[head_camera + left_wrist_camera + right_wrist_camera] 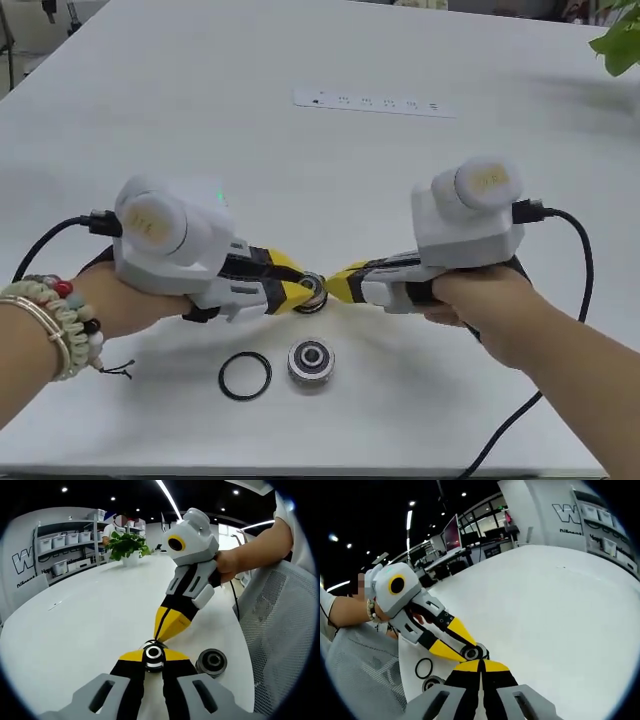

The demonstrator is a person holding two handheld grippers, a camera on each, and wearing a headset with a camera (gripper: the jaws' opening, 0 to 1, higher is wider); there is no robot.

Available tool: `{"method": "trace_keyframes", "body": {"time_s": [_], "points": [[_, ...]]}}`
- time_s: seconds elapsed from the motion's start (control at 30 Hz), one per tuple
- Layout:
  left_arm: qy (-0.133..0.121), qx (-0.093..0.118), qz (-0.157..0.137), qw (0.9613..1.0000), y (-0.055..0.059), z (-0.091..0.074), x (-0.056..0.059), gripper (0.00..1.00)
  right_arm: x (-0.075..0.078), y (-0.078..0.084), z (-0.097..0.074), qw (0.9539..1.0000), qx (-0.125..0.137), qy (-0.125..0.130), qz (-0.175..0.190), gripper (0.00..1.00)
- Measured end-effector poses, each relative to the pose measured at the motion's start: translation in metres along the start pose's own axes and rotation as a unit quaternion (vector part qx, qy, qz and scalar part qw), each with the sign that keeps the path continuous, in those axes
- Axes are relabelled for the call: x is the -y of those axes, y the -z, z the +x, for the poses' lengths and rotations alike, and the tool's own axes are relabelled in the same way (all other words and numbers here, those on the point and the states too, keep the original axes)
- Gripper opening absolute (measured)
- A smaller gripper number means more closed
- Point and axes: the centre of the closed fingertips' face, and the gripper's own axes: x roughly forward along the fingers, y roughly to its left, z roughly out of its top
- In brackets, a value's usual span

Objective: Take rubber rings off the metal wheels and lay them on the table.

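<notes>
Head view shows the left tool (297,291) clamped on a metal wheel (311,291) just above the surface (300,170), the right tool (336,286) clenched at its rim, so stripping its rubber ring (143,650) seems under way, and next calls for a steady pull sideways.

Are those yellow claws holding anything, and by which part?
The left gripper clamps a metal wheel across its rim; the right gripper's shut tips touch its edge.

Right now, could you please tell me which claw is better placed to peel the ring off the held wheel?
Probably right. The left claw is clamped on the wheel, steadying it; the right claw, shut, touches its rim, free to pull.
</notes>
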Motion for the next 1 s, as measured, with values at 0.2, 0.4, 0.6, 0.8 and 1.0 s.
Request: {"method": "trace_keyframes", "body": {"time_s": [0.2,0.4,0.6,0.8,1.0], "points": [[-0.001,0.001,0.001,1.0,0.0,0.0,0.0,0.07,-0.005,-0.002,-0.001,0.9999,0.003,-0.009,0.006,0.0],[0.0,0.0,0.002,1.0,0.0,0.0,0.0,0.07,-0.011,-0.006,0.0,0.9998,0.01,-0.019,0.001,0.0],[-0.003,0.001,0.0,1.0,0.0,0.0,0.0,0.07,-0.019,-0.013,-0.001,0.9989,0.028,-0.036,0.001,0.0],[-0.003,0.002,-0.008,1.0,0.0,0.001,-0.001,0.07,-0.015,-0.015,-0.002,0.9995,0.027,-0.018,-0.006,0.0],[0.023,0.012,-0.022,0.9994,-0.015,-0.001,0.004,0.07,-0.012,-0.012,-0.003,0.9998,0.018,-0.007,-0.011,0.0]]}}
